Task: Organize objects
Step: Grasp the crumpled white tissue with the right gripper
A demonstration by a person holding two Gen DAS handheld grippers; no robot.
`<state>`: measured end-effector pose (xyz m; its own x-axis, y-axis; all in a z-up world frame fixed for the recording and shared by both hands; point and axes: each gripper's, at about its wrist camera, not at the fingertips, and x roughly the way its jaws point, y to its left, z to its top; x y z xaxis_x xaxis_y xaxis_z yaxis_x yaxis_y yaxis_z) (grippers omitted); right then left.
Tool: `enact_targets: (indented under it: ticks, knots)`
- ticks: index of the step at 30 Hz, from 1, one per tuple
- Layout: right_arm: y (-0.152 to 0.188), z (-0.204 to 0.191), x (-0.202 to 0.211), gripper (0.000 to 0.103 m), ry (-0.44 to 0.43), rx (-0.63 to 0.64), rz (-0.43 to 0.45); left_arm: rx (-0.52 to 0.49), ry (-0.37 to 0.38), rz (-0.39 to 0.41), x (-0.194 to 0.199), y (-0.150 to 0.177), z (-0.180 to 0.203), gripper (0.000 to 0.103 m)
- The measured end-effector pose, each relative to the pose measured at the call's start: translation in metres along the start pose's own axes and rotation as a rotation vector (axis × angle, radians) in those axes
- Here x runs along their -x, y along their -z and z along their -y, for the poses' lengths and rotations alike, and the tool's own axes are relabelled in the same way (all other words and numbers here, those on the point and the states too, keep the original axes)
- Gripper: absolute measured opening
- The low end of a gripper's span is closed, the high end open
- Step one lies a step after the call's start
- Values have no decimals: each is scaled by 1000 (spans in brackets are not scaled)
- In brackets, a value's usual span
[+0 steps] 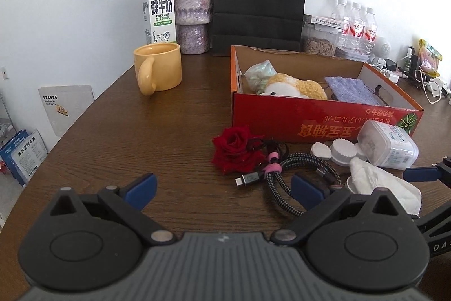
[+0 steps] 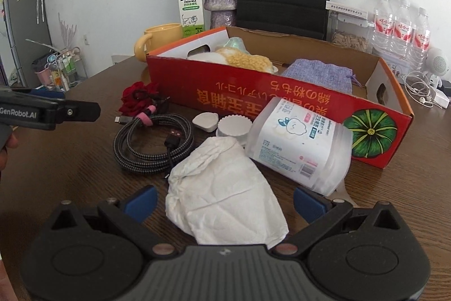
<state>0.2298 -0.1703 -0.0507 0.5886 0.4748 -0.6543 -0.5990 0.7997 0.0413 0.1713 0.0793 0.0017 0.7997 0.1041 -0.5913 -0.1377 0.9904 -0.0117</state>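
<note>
A crumpled white tissue (image 2: 225,188) lay on the wood-grain table (image 2: 84,160) between the right gripper's (image 2: 224,200) spread fingers; the left gripper (image 1: 224,188) gaped too, a braided cable (image 1: 296,174) and velvety red rose (image 1: 235,150) just beyond its fingers

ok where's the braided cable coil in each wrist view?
Left wrist: braided cable coil lower centre-right, just past the left tongs' right finger, beside the red rose.
Right wrist: coil centre-left, left of the white tissue.
Shared landmark: red cardboard box behind it.
</note>
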Motion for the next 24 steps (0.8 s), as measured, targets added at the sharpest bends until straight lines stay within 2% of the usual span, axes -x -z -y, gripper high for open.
enact_targets:
  ticks: [4, 6, 9, 11, 16, 24]
  knots:
    - [-3, -2, -8, 103, -5, -8, -9, 24, 1, -13, -4, 2, -3, 103]
    - [-3, -1, -10, 99, -6, -22, -14, 34, 7, -20, -6, 3, -3, 103]
    - [-3, -1, -9, 90, -10, -22, -6, 32, 15, -28, -8, 4, 0, 103]
    - [-3, 0, -7, 80, -13, -26, 2, 32, 20, -31, -10, 5, 1, 103]
    - [-3, 1, -3, 75, -22, -29, 25, 33, 25, -38, -12, 6, 3, 103]
    - [-2, 1, 6, 73, -32, -31, 60, 36, 22, -33, -12, 5, 2, 103]
